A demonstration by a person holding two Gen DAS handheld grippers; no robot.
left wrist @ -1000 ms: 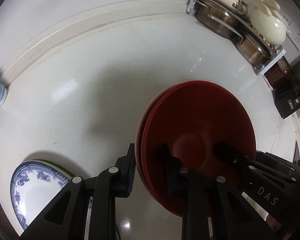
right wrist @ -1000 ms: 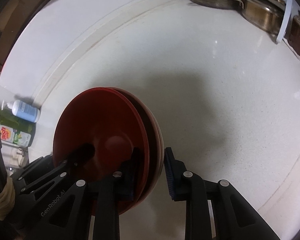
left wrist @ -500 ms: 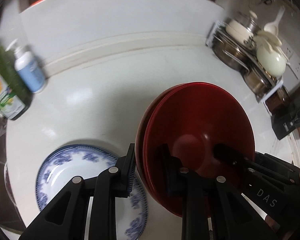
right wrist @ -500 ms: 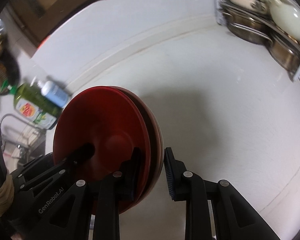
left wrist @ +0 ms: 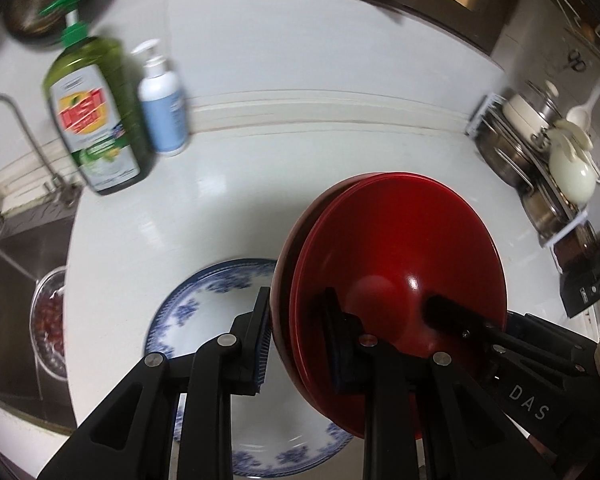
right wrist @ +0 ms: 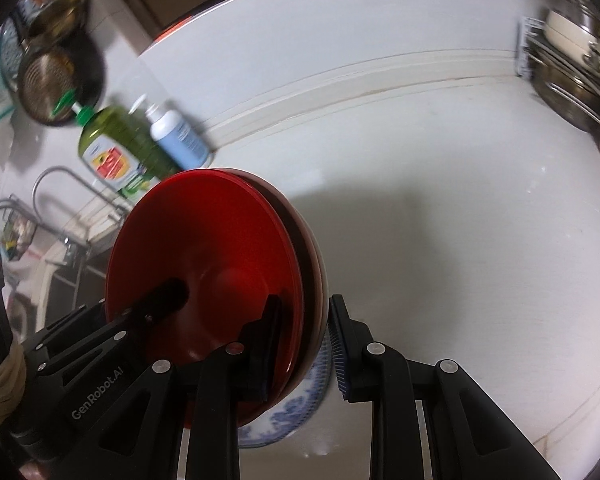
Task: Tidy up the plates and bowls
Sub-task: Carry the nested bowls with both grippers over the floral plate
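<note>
Two claws, the left claw (left wrist: pixel 300 340) and the right claw (right wrist: pixel 302 344), each clamp the rim of the stacked red bowls (left wrist: pixel 400 256) (held on edge) above a blue-patterned plate (left wrist: pixel 204 312) on the white worktop (left wrist: pixel 300 168).

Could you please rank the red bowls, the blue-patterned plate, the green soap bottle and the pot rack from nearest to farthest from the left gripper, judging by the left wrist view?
1. Red bowls, between the left gripper fingers.
2. Plate, just below, left.
3. Green bottle, far left; pot rack, far right: too close to call.
</note>
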